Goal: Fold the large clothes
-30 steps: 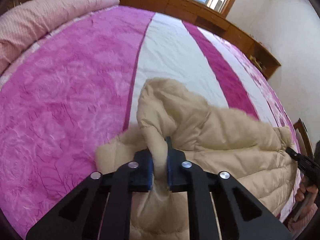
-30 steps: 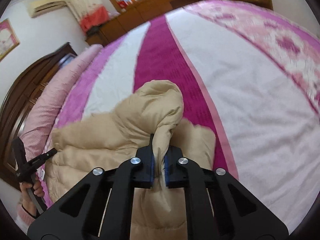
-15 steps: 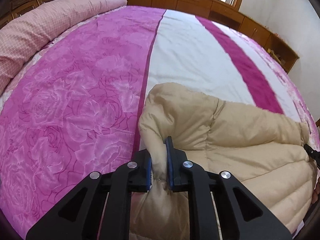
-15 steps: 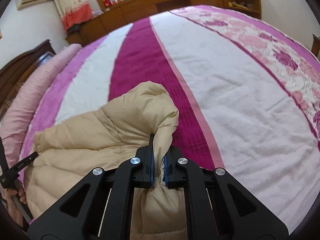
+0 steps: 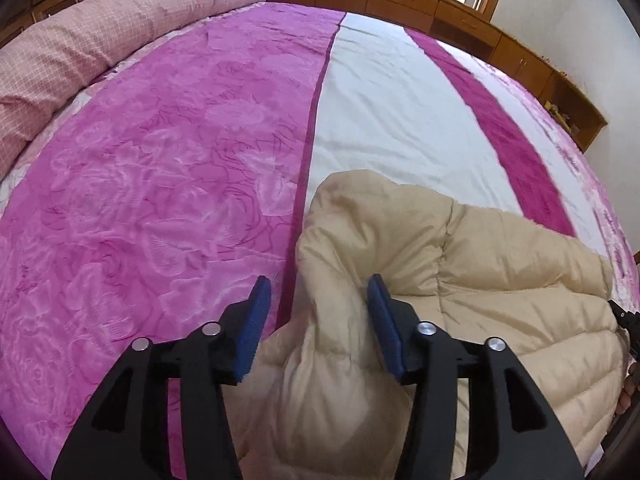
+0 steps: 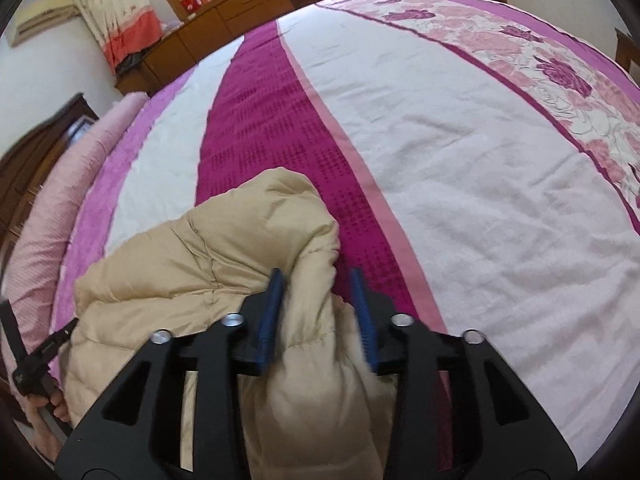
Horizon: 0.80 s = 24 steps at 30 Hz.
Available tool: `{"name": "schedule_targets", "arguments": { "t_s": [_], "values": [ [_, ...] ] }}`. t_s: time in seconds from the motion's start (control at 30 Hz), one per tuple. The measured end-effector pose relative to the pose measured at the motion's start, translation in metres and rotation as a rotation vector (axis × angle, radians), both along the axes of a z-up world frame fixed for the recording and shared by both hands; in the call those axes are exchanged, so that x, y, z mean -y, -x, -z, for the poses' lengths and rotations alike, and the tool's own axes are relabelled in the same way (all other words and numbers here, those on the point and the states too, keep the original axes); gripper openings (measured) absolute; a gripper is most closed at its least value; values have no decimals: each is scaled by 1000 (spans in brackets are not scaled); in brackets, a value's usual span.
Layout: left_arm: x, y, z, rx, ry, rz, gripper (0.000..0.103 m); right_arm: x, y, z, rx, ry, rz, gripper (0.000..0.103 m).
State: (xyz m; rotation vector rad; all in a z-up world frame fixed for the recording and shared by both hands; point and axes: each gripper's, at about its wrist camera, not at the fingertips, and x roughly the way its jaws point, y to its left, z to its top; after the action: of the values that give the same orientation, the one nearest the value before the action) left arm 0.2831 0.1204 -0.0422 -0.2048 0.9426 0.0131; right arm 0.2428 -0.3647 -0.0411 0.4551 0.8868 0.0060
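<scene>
Beige puffer jacket (image 5: 460,280) is lying on the bed (image 5: 160,180), bunched between both opening tools, left tool (image 5: 316,316) and right tool (image 6: 316,312), neither apparently gripping. Springy padding is probably risking the fold unrolling.

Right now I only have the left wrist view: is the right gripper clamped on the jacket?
Observer: No. The right gripper has its jaws opening; a fold of the beige jacket sits loosely between the pads.
Operator: What is that corner lying on?
Observer: It lies across the dark magenta stripe of the bedspread.
Operator: Is it close to the bed's edge on that side?
Observer: No. A wide white band and a rose-print border lie beyond it.
</scene>
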Motion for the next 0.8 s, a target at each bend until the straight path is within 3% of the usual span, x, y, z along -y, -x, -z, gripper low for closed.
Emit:
{"name": "schedule_targets", "arguments": {
  "t_s": [0.03,0.07,0.17,0.23,0.37,0.57,0.8],
  "values": [
    [-2,5,-5,3,5,8,54,3,5,-4,11,-14,0,48],
    [-4,9,-8,6,6,10,63,7,12,-10,25,-27,0,50],
    [-8,25,-21,31,13,33,66,15,33,-23,50,-46,-3,57],
    [-12,36,-28,38,21,43,73,18,43,-30,61,-55,-6,65],
    [-17,63,-39,49,45,61,74,21,69,-35,70,-85,-30,71],
    [-26,99,-33,28,107,53,80,24,105,-20,49,-188,-42,76],
    [-31,126,-8,-29,136,43,81,16,128,10,-15,-284,-67,77]
  ]
}}
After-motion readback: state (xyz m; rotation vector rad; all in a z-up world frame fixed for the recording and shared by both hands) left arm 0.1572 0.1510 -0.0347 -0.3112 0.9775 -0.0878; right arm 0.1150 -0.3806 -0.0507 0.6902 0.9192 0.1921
